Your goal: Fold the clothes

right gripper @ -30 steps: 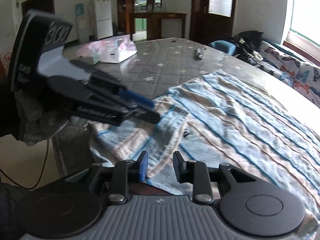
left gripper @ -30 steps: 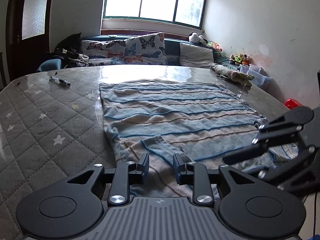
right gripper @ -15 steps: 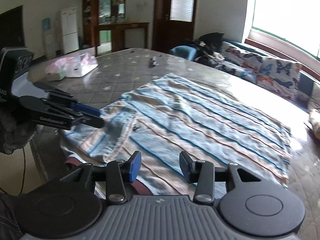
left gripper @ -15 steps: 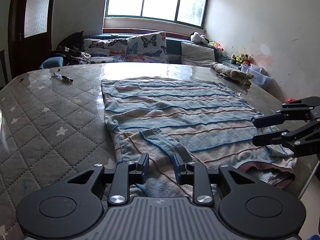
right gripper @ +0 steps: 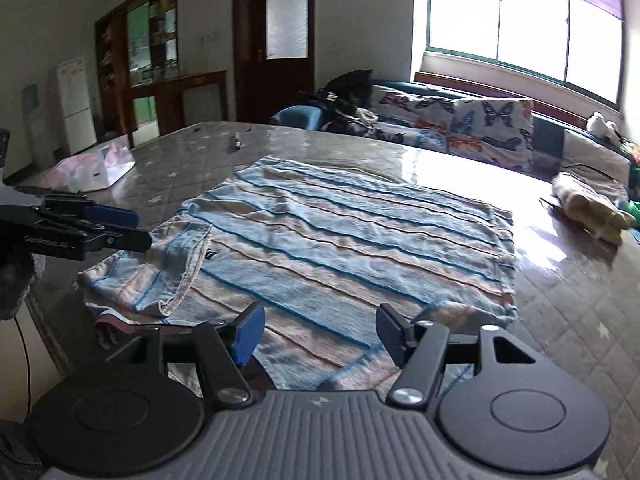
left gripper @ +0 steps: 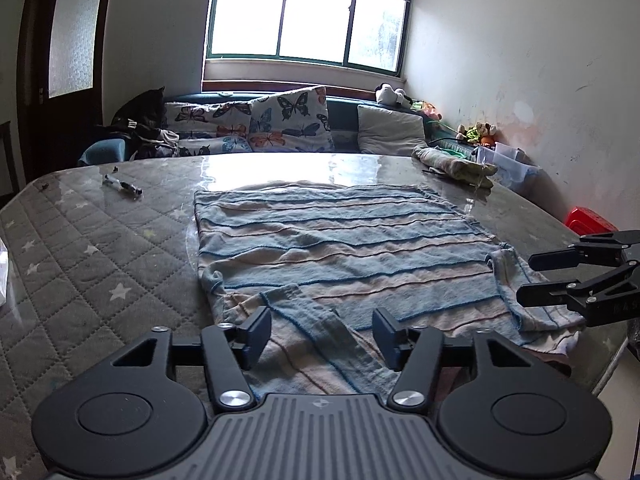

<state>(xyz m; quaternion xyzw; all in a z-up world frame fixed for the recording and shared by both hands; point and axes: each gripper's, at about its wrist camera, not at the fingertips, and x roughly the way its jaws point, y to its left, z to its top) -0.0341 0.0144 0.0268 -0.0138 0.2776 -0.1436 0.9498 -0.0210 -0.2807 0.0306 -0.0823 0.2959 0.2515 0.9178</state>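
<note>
A blue and beige striped shirt (left gripper: 340, 248) lies flat on the quilted table, both sleeves folded in over its body. It also shows in the right wrist view (right gripper: 340, 232). My left gripper (left gripper: 322, 334) is open and empty just above the shirt's near left sleeve; it shows at the left of the right wrist view (right gripper: 132, 226). My right gripper (right gripper: 320, 334) is open and empty above the shirt's near edge; in the left wrist view it hovers open at the right (left gripper: 526, 276) beside the right sleeve.
The table (left gripper: 80, 264) has a glossy quilted star cover. A pen (left gripper: 122, 187) lies far left, a folded cloth (left gripper: 452, 162) far right, a plastic-wrapped packet (right gripper: 92, 166) at the far side. A sofa with butterfly cushions (left gripper: 280, 124) stands behind. A red stool (left gripper: 588, 220) sits right.
Both grippers have opened wider and pulled back from the shirt. The right gripper has drawn away from the left and swung to face along the shirt. The sleeves lie released.
</note>
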